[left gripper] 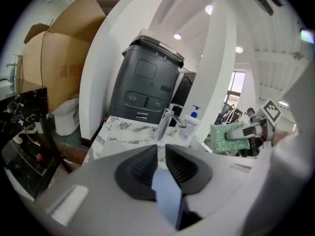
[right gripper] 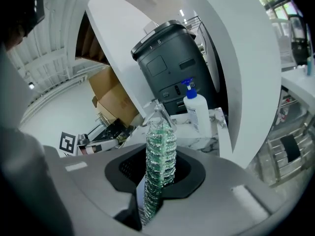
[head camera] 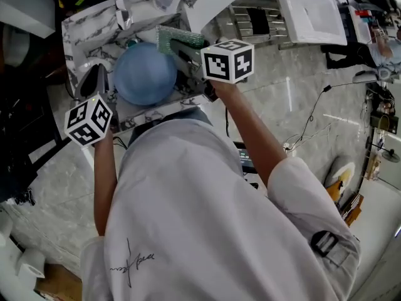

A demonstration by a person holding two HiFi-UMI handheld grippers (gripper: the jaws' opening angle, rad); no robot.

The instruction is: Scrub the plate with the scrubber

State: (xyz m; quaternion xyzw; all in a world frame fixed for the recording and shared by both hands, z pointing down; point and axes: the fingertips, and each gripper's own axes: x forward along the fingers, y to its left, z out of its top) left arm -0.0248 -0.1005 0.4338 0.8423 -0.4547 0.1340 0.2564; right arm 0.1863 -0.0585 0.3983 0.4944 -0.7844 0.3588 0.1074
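Where the person (head camera: 207,231) stood: against a marble counter (head camera: 80,25), white shirt filling the lower head view, with one gripper raised on each side.
Counter: lay ahead of and below both grippers, white with grey veins.
Grey unit (left gripper: 142,82): stood upright beyond the counter, straight ahead of the left gripper (left gripper: 161,155) and ahead of the right gripper (right gripper: 158,173) too.
Box (left gripper: 59,65): brown cardboard, far to the left of the left gripper and left of the grey unit.
Plate (head camera: 145,74): round and pale blue, held over the counter; it reached out from the left gripper toward the right one.
Left gripper: jaws closed onto the plate's rim, which showed edge-on as a blue strip between the ribbed pads (left gripper: 142,167).
Right gripper: jaws clamped on the scrubber (right gripper: 160,146), with its marker cube (head camera: 228,60) facing up at the head camera.
Scrubber: green, flat and glittery, seen edge-on rising past the right jaws. From the left gripper it sat off to the right with its broad face showing. In the head view it overlapped the plate's far right rim, though contact could not be told.
Bottle (right gripper: 197,109): white with a blue pump, upright on the counter, ahead and just right of the right gripper.
Tap (left gripper: 166,123): chrome, on the counter ahead of the left gripper, just left of the bottle.
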